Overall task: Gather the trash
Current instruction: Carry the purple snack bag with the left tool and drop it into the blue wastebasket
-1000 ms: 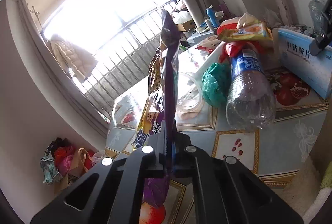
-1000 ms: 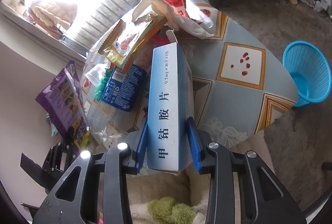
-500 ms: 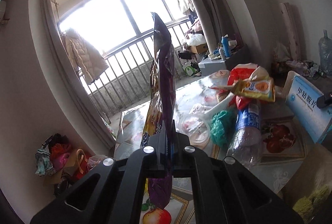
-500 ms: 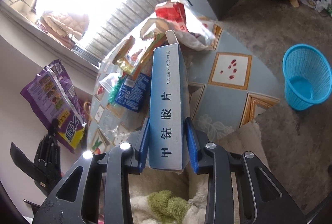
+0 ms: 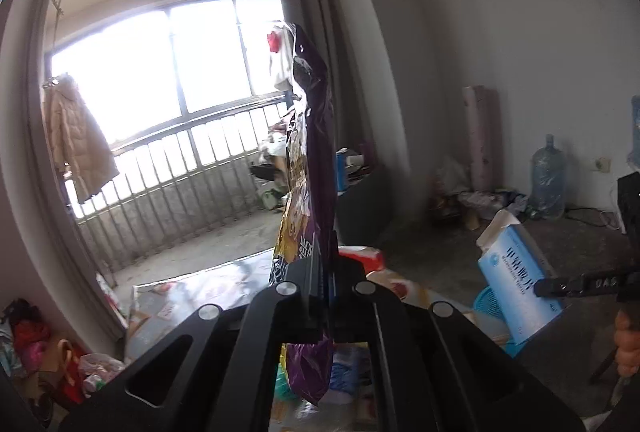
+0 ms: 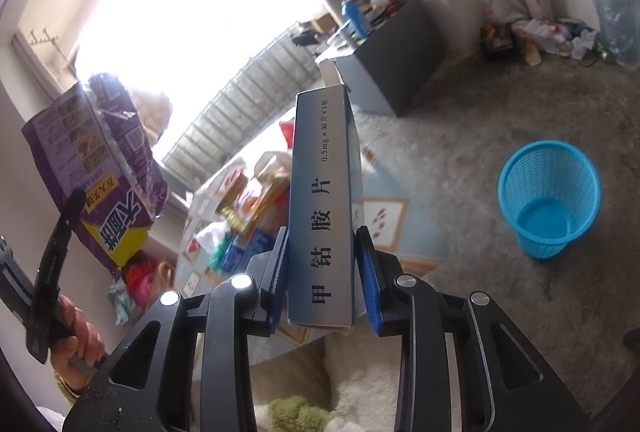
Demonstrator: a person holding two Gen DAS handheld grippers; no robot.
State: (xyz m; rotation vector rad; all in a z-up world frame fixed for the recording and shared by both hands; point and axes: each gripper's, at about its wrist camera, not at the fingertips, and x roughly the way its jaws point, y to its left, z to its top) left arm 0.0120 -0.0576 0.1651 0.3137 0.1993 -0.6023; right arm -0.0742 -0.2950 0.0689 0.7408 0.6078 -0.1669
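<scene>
The right gripper point(image 6: 322, 272) holds a blue medicine box point(image 6: 322, 200) upright, its fingers point(image 6: 370, 280) pressing on the box's two broad sides, while the left gripper point(image 5: 324, 272) has its fingers clamped flat on a purple snack bag point(image 5: 314, 160) that stands up edge-on in the air. Below and beyond both lies the patterned surface point(image 6: 384, 216), cluttered with wrappers and a bottle. Farther off to the right, a blue basket point(image 6: 548, 198) stands upright on the grey floor point(image 6: 480, 112).
</scene>
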